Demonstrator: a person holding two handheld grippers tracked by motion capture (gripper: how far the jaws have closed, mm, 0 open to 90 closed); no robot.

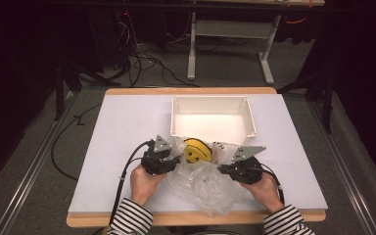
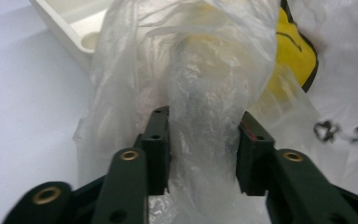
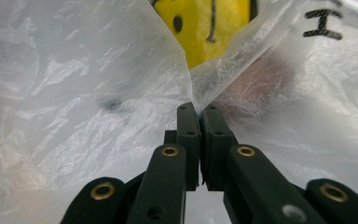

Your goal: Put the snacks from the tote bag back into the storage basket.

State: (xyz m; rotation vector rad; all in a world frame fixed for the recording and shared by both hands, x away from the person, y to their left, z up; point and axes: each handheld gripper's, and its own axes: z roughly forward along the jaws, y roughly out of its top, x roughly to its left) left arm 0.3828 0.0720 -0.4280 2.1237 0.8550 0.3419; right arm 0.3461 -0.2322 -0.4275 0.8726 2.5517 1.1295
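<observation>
High view puts the clear plastic bag [image 1: 203,183] crumpled on the tabletop [image 1: 122,127] between both hands, its folds half hiding the yellow smiley ball [image 1: 196,150], which lies just in front of the white bin [image 1: 213,117]. Left tongs [image 2: 203,140] stand partly open with a thick bunch of film between the pads; whether they press it I cannot tell. Right tongs [image 3: 199,116] are pinched tight on a bag edge. Right gripper view alone shows black printing on the film.

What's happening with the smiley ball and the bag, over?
Right gripper pinching plastic bag. Left gripper around a bunched fold. Smiley ball inside bag. White bin just beyond.
</observation>
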